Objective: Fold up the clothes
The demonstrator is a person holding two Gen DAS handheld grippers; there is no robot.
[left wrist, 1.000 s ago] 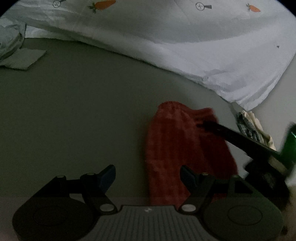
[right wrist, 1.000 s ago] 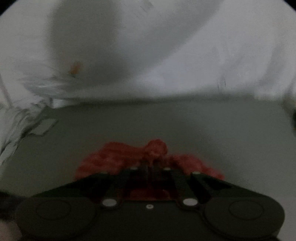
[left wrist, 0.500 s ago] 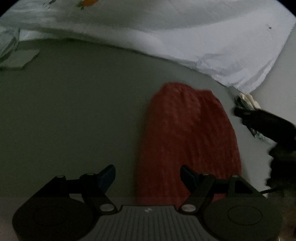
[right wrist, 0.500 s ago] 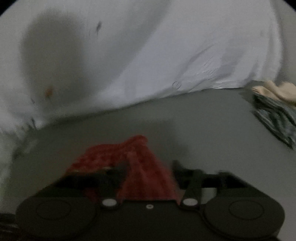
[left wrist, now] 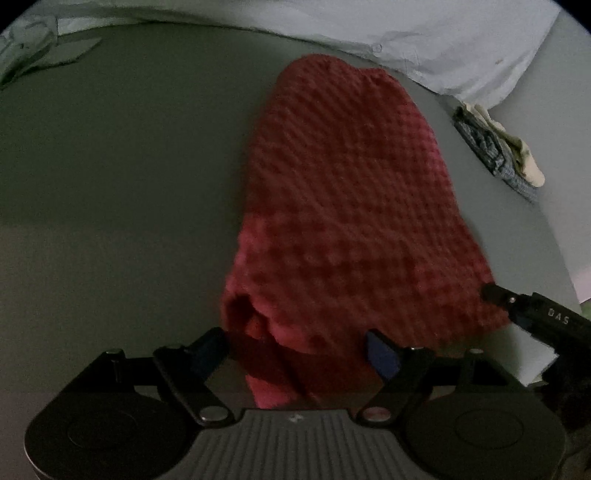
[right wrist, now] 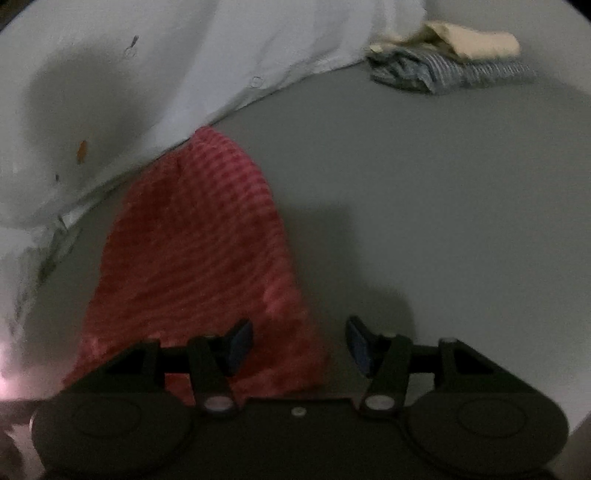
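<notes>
A red waffle-knit garment [left wrist: 347,206] lies flat and long on the grey table [left wrist: 110,166], its near end folded under at the left. My left gripper [left wrist: 295,350] is open, with the garment's near end lying between its fingers. My right gripper [right wrist: 299,341] is open over the garment's [right wrist: 192,258] near right corner; its tip shows in the left wrist view [left wrist: 532,314] at the garment's right edge.
A white printed sheet [left wrist: 406,33] lies bunched along the table's far side. A small stack of folded clothes, striped with cream on top [right wrist: 454,62], sits at the far right; it also shows in the left wrist view [left wrist: 498,151]. A grey cloth [left wrist: 37,55] lies far left.
My right gripper has let go of the garment and opened, then drawn back to the near edge. The garment has gone from bunched to spread flat. My left gripper has moved in over its near end.
</notes>
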